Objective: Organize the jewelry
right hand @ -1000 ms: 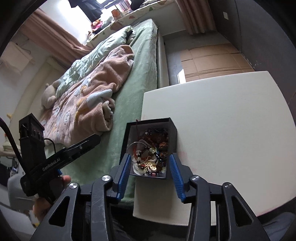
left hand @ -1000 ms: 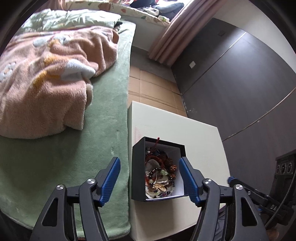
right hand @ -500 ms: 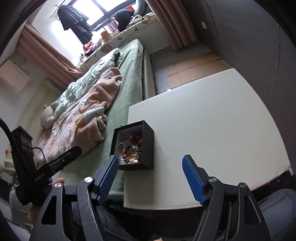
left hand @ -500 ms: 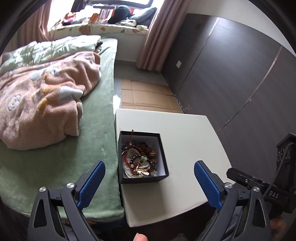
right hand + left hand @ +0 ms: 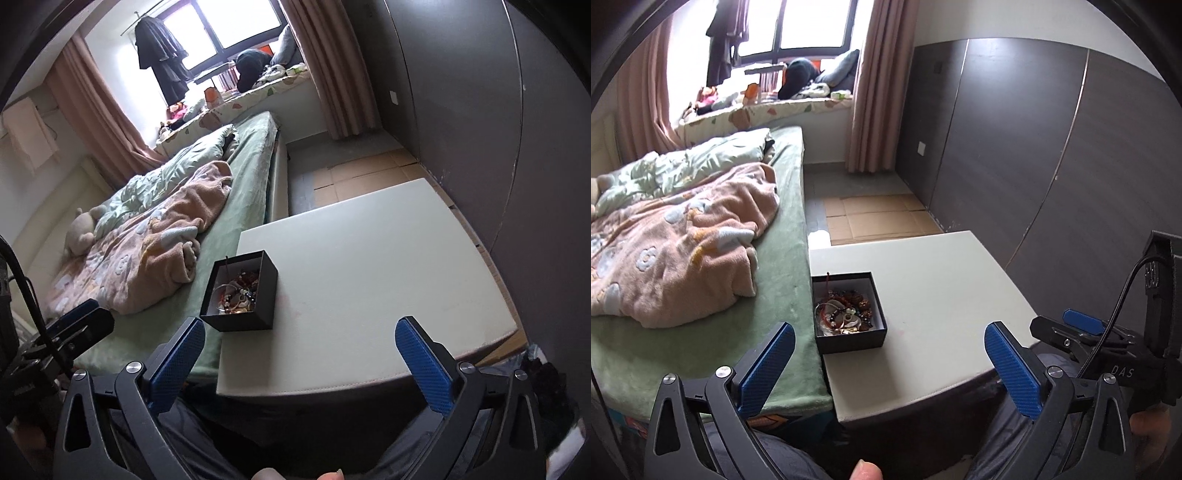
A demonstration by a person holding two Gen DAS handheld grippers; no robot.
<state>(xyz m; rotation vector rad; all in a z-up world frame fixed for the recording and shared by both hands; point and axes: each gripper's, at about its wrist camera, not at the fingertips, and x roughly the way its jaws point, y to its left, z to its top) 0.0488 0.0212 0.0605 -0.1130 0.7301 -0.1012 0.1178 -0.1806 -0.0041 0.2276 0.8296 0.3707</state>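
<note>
**Both claws drawn back from the jewelry box**

Left wrist view shows the black box [image 5: 849, 312] sitting on the pale table [image 5: 945, 295], right at its left edge where the table meets the bed [image 5: 701, 332]. The box is open-topped and holds a tangle of jewelry [image 5: 844, 312]: beads, a red cord, pale and gold pieces, all heaped together, none of it on the table outside the box.

What has changed: a second ago both claws were close around the box, their blue pads flanking its sides; half a second ago they were already spreading and lifting away. Now both sit well back and higher, with the box small between the pads. The box itself has stayed at the same edge of the table. For the task, that reads as a release and retreat (either after setting the box down or while pausing before reaching in); the pictures fit both, and the jewelry lies unsorted in one pile either way.

The left claw [image 5: 890, 369] is spread wide and holds nothing, held low near the person's lap. The right claw [image 5: 299, 369] is likewise wide apart and empty, level with the table's near edge and aimed across it toward the box [image 5: 240, 291].
</note>
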